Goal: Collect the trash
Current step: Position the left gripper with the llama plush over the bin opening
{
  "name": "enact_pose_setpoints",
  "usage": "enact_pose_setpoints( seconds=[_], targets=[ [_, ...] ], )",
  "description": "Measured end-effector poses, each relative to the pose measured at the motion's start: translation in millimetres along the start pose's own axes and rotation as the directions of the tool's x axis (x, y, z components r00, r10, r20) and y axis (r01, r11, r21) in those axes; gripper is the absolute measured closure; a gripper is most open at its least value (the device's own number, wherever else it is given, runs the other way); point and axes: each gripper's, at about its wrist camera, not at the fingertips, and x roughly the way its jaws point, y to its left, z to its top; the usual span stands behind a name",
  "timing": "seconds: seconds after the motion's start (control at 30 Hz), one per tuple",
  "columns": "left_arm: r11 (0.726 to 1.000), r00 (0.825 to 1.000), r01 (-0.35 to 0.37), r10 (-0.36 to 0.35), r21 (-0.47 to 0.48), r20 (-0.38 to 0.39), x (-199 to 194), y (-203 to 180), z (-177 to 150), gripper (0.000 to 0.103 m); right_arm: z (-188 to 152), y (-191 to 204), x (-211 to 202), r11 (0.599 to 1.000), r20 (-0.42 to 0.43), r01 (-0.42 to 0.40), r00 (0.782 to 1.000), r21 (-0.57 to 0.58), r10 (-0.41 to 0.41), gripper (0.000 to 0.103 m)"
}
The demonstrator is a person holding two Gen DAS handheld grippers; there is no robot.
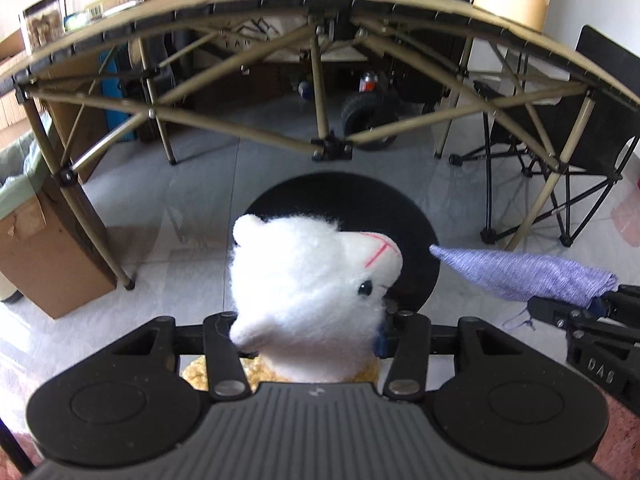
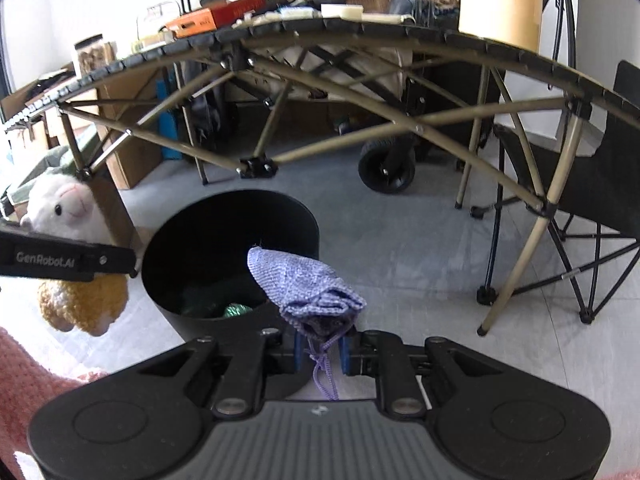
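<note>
While both grippers hang over the grey tiled floor (image 2: 400, 280), each one carries something above or beside the black bin (image 2: 230, 240). The left gripper (image 1: 308, 328) has its jaws clamped on a plush alpaca (image 1: 304, 280), white-headed with a yellow woolly body; in the left wrist view the toy's head fills the lower centre of the frame and covers the near part of the bin's mouth. In the right wrist view the same toy shows at the left edge, just beside the bin. The right gripper (image 2: 320, 350) has its jaws closed tight on a lilac knitted pouch (image 2: 308, 284), whose drawstring dangles between the blue pads (image 2: 298, 350). The pouch sits at frame centre, overlapping the bin's right rim. Something green and shiny (image 2: 236, 310) lies in the bin. A folding camp table (image 2: 360, 40) spans the upper frame, with a folding chair (image 2: 580, 200) at the right.
</note>
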Motion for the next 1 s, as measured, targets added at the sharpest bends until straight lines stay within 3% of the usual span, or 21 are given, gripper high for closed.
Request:
enact_pose_setpoints(
  seconds=[0.67,1.0],
  targets=[
    [0.998,0.981,-0.029,0.018,-0.056,-0.193,34.6,19.7,-8.0,0.054,2.7,-19.7,17.7,0.996,-0.031,0.051,0.998,0.077,-0.049,0.087],
    [0.994,0.960,-0.045,0.016,-0.097,-0.281,45.7,28.7,-9.0,0.054,5.2,-36.8,29.1,0.987,-0.048,0.095,0.995,0.127,-0.089,0.087]
  ],
)
